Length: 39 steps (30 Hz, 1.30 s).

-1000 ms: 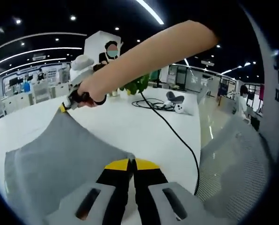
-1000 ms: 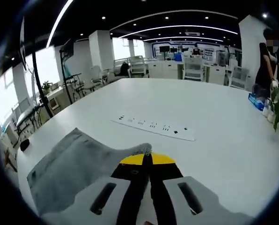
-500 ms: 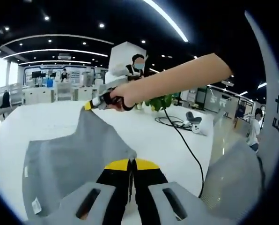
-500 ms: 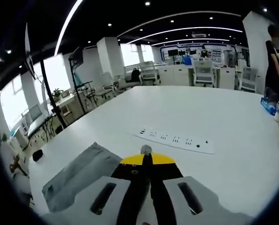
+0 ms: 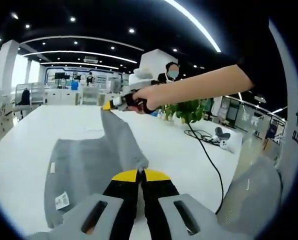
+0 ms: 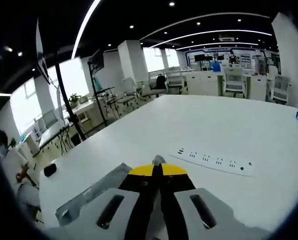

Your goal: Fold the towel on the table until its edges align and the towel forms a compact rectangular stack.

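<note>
White table (image 6: 224, 125) bears grey towel (image 5: 89, 160) in office.

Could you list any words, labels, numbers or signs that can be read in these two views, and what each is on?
None can be read.
White tag on the grey towel: print too small and blurred.
White power strip on the table: no legible marking.

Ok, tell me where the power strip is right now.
In the right gripper view the white power strip lies flat on the white table, just beyond and to the right of the right gripper, which pinches a corner of the grey towel.
</note>
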Available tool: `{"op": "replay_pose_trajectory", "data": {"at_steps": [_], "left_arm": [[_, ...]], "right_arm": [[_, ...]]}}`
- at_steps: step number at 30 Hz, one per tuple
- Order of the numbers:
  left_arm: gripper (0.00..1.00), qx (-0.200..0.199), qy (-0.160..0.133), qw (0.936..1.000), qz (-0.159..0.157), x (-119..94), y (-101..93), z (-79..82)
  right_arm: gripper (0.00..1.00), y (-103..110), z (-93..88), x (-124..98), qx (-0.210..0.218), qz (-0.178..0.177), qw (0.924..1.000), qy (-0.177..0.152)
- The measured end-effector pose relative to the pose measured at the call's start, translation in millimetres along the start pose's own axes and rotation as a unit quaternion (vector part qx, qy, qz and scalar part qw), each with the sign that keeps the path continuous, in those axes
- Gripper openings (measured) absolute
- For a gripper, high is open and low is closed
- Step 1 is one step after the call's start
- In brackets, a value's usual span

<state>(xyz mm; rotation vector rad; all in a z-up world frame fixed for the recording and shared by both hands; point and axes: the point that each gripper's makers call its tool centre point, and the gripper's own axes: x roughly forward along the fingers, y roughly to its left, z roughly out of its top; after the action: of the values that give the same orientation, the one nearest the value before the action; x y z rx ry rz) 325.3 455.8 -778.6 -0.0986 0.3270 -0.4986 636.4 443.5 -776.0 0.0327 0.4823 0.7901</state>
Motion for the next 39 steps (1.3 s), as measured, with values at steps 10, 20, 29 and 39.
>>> {"op": "replay_pose_trajectory", "data": {"at_steps": [10,20,29,39], "left_arm": [[0.02,-0.02,-0.011,0.9994,0.026,-22,26.3,2.7],[0.02,-0.04,-0.014,0.997,0.066,-43,57.7,-3.7],[0.02,-0.077,-0.022,0.9931,0.086,-49,72.1,-9.9],[0.02,-0.111,-0.028,0.9881,0.103,-53,87.5,-21.6]], "right_arm": [[0.01,26,14.5,11,0.014,0.012,0.9997,-0.015],[0.01,57,18.4,32,0.021,0.032,0.9991,-0.017],[0.01,70,18.1,54,0.028,0.045,0.9985,-0.012],[0.01,80,5.7,78,0.021,0.046,0.9986,0.013]]}}
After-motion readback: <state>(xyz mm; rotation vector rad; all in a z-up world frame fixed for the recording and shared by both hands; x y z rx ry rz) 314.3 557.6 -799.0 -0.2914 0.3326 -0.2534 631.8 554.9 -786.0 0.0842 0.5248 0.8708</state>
